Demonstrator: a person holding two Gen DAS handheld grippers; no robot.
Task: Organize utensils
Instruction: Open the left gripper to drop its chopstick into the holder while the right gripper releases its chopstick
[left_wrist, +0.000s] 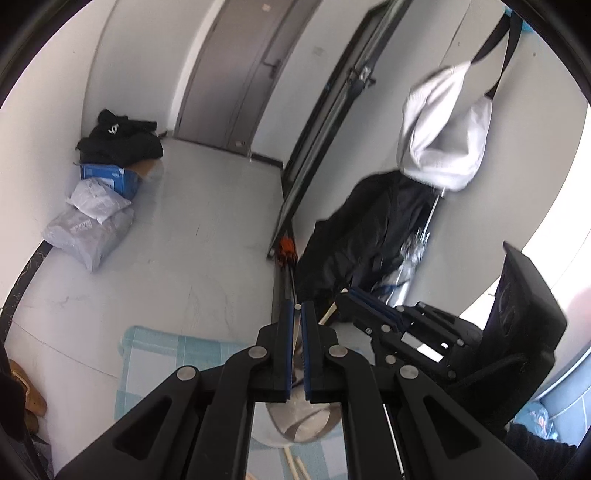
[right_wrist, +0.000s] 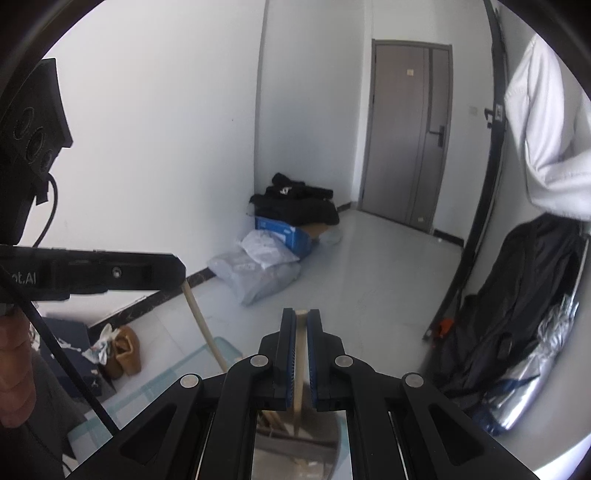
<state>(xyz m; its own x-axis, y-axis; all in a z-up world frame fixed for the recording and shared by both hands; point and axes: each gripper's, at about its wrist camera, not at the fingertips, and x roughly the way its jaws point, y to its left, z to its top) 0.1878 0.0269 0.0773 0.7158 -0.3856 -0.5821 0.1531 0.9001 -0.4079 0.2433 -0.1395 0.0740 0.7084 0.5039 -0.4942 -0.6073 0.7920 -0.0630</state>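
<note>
1. My right tongs pinch a pale chopstick above the metal cup.
2. My left tongs pinch another chopstick.
3. Light, stiff, slippery, I judge; grip mid-shaft.

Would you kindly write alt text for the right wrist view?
The right gripper is shut on a thin wooden stick above a metal container. The left gripper at left holds another stick; beyond lie a grey door and bagged parcels.
</note>
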